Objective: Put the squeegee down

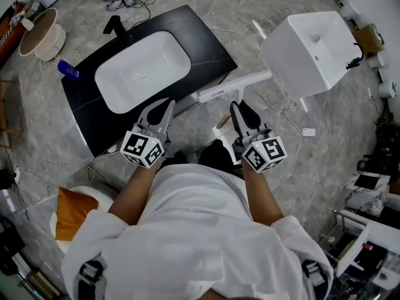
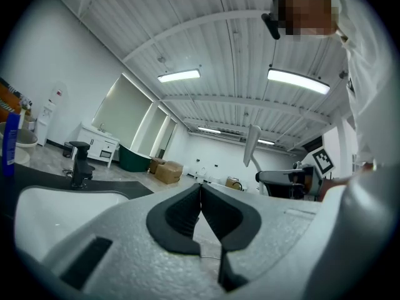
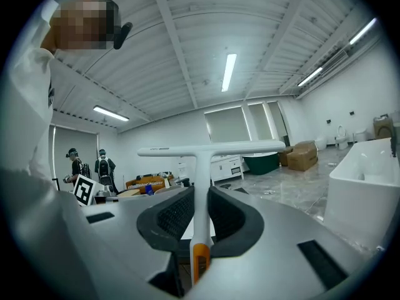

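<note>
Holding squeegee (image 3: 201,167) by its handle, my right gripper (image 3: 200,194) pads pinching it, blade out over the floor beside the black counter (image 1: 206,49) | my left gripper (image 2: 200,189) pressed together, empty | advise: lower blade level to a bare surface, then release.

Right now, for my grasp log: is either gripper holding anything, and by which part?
The right gripper holds the squeegee by its white handle, above the orange part; the left gripper is shut, empty.
</note>
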{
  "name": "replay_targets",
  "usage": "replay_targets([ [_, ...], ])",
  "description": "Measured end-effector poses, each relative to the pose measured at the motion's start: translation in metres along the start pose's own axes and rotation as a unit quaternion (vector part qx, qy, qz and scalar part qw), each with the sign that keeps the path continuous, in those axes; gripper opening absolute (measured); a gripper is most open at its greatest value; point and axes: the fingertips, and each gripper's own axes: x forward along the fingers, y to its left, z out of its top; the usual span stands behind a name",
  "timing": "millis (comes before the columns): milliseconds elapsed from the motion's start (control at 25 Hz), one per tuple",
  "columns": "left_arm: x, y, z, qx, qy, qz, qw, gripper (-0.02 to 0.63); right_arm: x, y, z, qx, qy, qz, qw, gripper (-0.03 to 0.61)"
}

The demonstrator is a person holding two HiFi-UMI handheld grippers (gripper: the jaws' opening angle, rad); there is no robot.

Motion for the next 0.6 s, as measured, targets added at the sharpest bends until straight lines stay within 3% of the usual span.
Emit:
replay_targets([
  [240,0.045,0.006,0.002,0.010,0.001,0.000,0.9999,0.017,0.021,-0.043,0.002,0.007,-0.001,0.000,1.000,0.074],
  [600,0.125,0.025,0.008,0.028,0.003,0.056,0.9981,0.017,0.079,-0.126,0.019,0.010,0.000,0.059,0.998,0.074],
])
